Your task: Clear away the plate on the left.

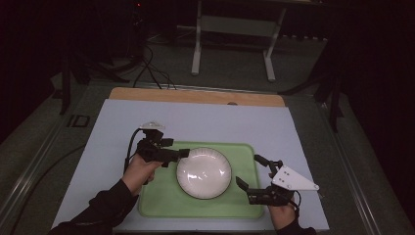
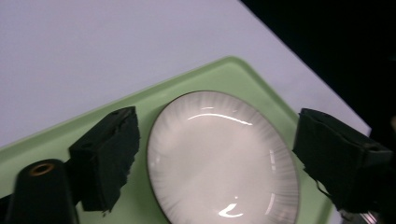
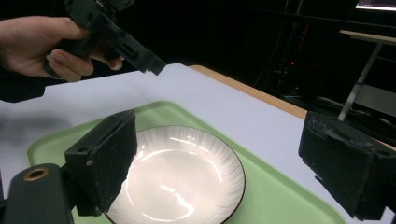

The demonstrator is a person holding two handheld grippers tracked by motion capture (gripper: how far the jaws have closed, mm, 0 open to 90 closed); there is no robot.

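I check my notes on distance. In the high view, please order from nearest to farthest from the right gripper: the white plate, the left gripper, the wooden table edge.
1. White plate, just left of the right gripper.
2. Left gripper, beyond the plate's left rim.
3. Wooden table edge, at the far side.

A pale worktop (image 1: 195, 122) with a wooden far edge carries a green tray (image 1: 244, 156), lying flat between the two grippers' fingers.

High view: looked forward and down over my table. My two gripper views sat close, sharing the white plate (image 2: 219, 158) on the green tray (image 3: 280, 186).
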